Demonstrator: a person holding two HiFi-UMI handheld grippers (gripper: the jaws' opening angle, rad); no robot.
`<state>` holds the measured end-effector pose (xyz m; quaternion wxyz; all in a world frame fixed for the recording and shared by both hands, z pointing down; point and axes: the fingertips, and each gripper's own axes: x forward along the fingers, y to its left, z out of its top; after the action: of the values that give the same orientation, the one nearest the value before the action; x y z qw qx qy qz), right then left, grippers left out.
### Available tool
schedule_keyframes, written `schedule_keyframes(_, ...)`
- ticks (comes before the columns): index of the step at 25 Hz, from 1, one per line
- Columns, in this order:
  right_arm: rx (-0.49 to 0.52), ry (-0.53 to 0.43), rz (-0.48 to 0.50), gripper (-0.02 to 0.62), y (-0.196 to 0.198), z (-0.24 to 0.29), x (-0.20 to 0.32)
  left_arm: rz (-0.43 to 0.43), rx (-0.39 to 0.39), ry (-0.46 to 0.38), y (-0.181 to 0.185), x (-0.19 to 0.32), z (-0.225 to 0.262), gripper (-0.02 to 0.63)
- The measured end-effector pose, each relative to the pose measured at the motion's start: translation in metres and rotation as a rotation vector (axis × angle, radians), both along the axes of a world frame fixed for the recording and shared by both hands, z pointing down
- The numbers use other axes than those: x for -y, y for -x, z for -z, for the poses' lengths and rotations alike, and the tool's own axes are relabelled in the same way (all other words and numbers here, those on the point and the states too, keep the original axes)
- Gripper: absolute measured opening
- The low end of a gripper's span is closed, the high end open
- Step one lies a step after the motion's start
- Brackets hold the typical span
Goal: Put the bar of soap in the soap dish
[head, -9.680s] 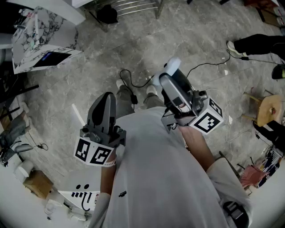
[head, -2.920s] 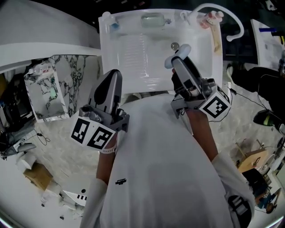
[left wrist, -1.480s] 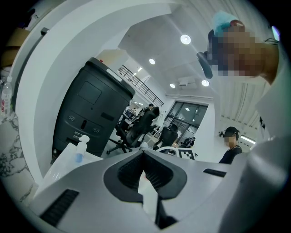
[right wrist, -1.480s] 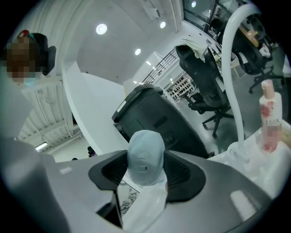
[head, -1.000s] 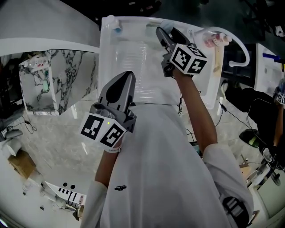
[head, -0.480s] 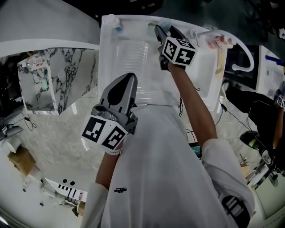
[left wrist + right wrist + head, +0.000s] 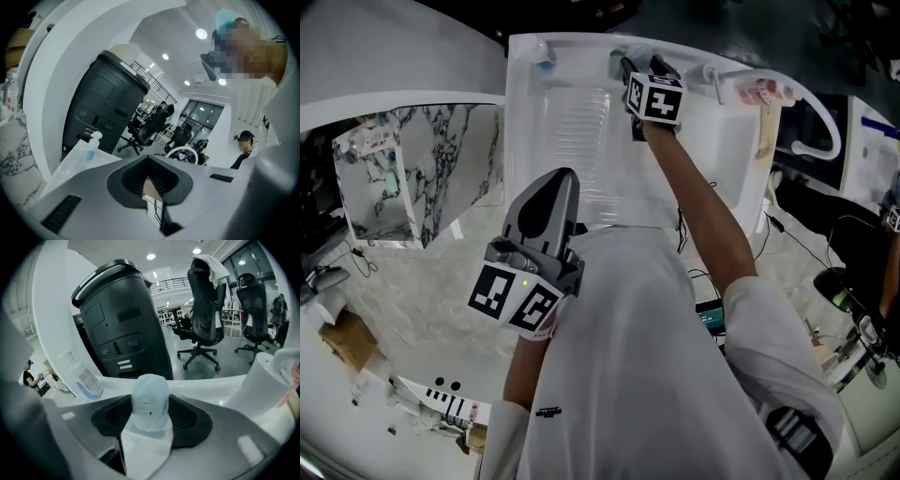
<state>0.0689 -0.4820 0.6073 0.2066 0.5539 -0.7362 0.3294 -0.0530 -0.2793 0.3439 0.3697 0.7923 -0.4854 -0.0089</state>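
Against the frame half a second before, the left gripper was seen kept low by the near rim of the white basin, its jaws brought together on nothing. The right gripper had been carried farther toward the basin's back edge. The bar of soap, pale blue, rounded and stamped with a faint mark, was held upright between the right gripper's jaws, which were pressed against its two sides.

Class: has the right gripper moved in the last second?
Yes: the right gripper, holding the bar of soap, went further toward the far rim of the sink.
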Motion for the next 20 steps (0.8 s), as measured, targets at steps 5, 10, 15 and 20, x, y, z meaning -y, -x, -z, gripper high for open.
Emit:
schedule_keyframes(5, -0.062, 0.062, -0.032, 0.264, -0.006, -0.017, -0.002, 0.003, 0.005, 0.0, 0.003, 0.002, 0.002, 0.009)
schedule_keyframes(10, -0.069, 0.058, -0.051, 0.264, -0.006, -0.023, 0.001, 0.001, 0.007, 0.009, 0.005, 0.002, -0.002, 0.009)
schedule_keyframes(15, -0.048, 0.035, -0.064, 0.265, -0.001, -0.023, 0.004, -0.008, 0.007, 0.008, 0.005, 0.001, -0.002, 0.009)
schedule_keyframes(20, -0.05, 0.025, -0.051, 0.265, 0.001, -0.02, 0.001, -0.015, 0.006, -0.004, 0.004, -0.001, 0.002, 0.009)
